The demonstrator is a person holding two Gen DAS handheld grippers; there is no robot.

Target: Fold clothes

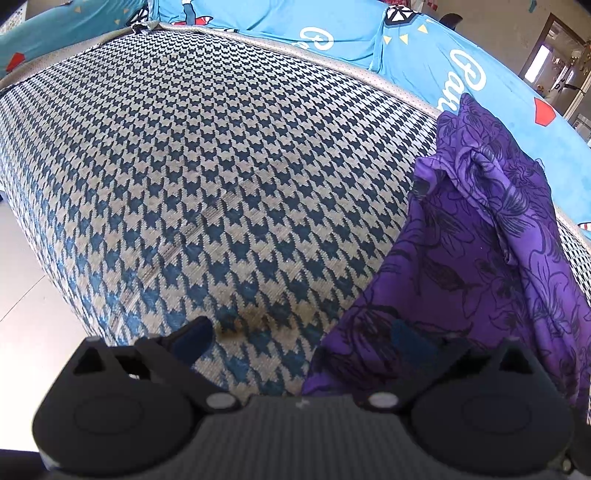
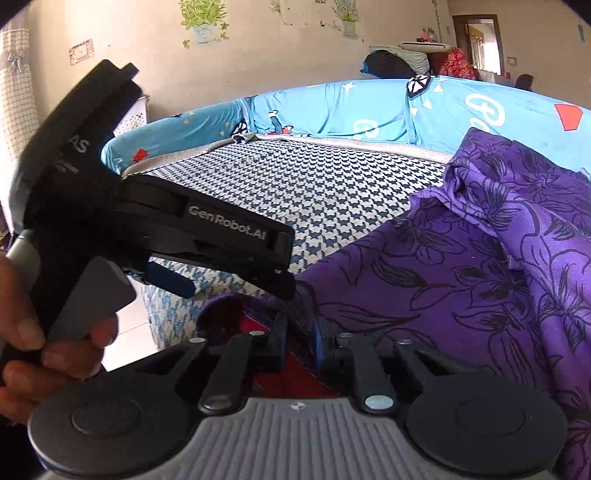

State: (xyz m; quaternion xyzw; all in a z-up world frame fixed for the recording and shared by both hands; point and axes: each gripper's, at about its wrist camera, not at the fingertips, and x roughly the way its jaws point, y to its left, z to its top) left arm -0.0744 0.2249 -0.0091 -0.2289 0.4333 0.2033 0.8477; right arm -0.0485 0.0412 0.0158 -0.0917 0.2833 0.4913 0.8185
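A purple garment with a black flower print (image 1: 480, 266) lies bunched on the right side of the houndstooth sofa seat (image 1: 207, 177), its edge hanging over the front. My left gripper (image 1: 301, 339) is open, its left finger over the seat and its right finger (image 1: 408, 338) against the cloth's lower edge. In the right wrist view the purple garment (image 2: 461, 266) fills the right side. My right gripper (image 2: 300, 343) has its fingers close together, pinching the cloth's front hem. The left gripper (image 2: 236, 286) shows there too, held by a hand (image 2: 40, 354) and reaching toward the same hem.
Blue printed covers (image 1: 332, 33) wrap the sofa's back and arms. Pale floor tiles (image 1: 29, 302) show at the left, in front of the seat. Something red (image 2: 295, 376) lies under the right gripper. A doorway (image 2: 480, 44) and piled items stand behind the sofa.
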